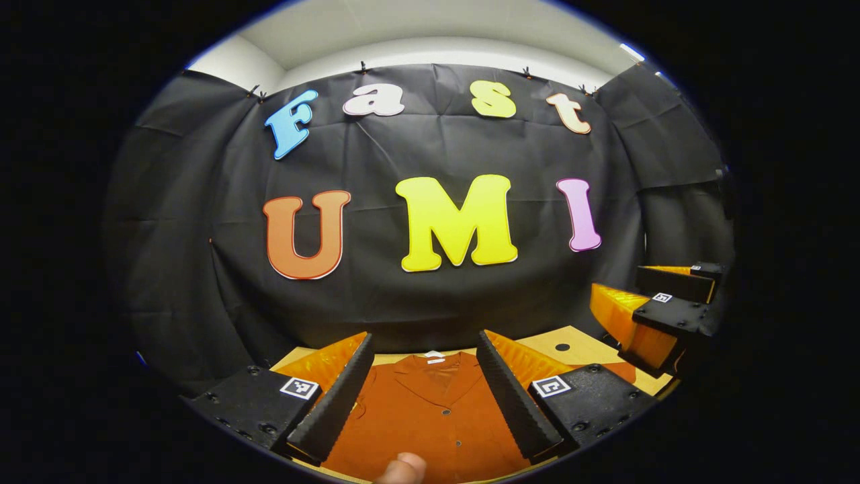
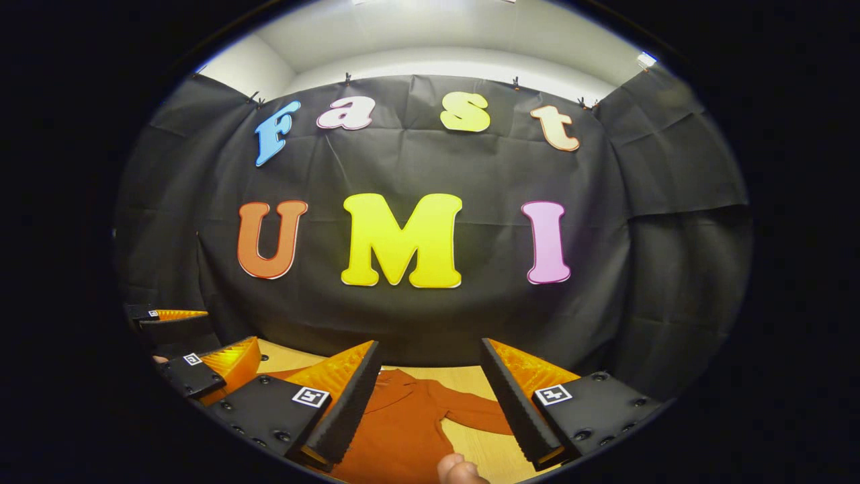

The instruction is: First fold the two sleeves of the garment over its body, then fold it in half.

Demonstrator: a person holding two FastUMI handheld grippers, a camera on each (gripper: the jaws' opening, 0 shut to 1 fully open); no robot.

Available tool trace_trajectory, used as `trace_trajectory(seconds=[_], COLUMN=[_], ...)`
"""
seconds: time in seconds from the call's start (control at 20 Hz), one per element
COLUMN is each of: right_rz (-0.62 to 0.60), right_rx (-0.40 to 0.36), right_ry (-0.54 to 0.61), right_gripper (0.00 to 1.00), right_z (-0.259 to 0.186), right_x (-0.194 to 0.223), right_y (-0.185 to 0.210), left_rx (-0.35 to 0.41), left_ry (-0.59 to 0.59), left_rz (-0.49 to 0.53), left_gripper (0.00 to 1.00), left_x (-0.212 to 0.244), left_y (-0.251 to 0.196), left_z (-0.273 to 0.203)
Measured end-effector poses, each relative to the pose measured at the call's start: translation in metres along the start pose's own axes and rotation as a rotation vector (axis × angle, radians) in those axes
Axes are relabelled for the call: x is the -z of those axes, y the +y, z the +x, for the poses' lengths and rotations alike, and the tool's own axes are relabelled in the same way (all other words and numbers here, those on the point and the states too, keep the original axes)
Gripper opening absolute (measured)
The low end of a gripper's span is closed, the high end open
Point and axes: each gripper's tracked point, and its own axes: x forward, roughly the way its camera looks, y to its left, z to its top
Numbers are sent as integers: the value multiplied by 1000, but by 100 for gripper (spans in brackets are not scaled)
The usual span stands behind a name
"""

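Because the rust-coloured shirt (image 1: 430, 417) lies flat and face up on the wooden worktop (image 1: 578, 346), collar toward the far wall, with a sleeve (image 2: 480, 413) stretched sideways, neither fold looks begun. The left claw (image 1: 424, 396) hangs above the shirt's chest, fingers spread and holding nothing. The right claw (image 2: 430, 403) hovers just beside it over the sleeve side, likewise spread and empty. Both point level toward the wall, probably poised to drop onto the sleeves.
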Motion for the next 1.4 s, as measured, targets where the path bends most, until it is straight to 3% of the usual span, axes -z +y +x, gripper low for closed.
trace_trajectory(seconds=[0.25, 0.4, 0.55, 0.8, 0.95, 1.2, 1.4], right_rz=[-18, -77, -116, -83, 8, 94, 157], right_rx=[64, 125, 187, 335, 411, 500, 481], right_ry=[-16, 16, 50, 242, 382, 552, 726], right_gripper=[93, 94, 94, 94, 95, 95, 95], right_z=[16, 32, 53, 75, 72, 76, 83], right_x=[-2, 10, 30, 110, 166, 253, 312], right_y=[-41, -82, -134, -235, -285, -338, -351], left_rx=[-6, 11, -17, -44, -66, -106, -115], left_ry=[22, 18, 25, 38, 46, 110, 123], left_rz=[-24, -56, -8, 21, 27, 49, 45], left_gripper=[99, 100, 99, 99, 99, 99, 99], left_x=[4, 4, 7, 11, 14, 27, 31], left_y=[-1, -7, -8, -20, -27, -42, -51], left_z=[1, 2, 3, 6, 10, 19, 23])
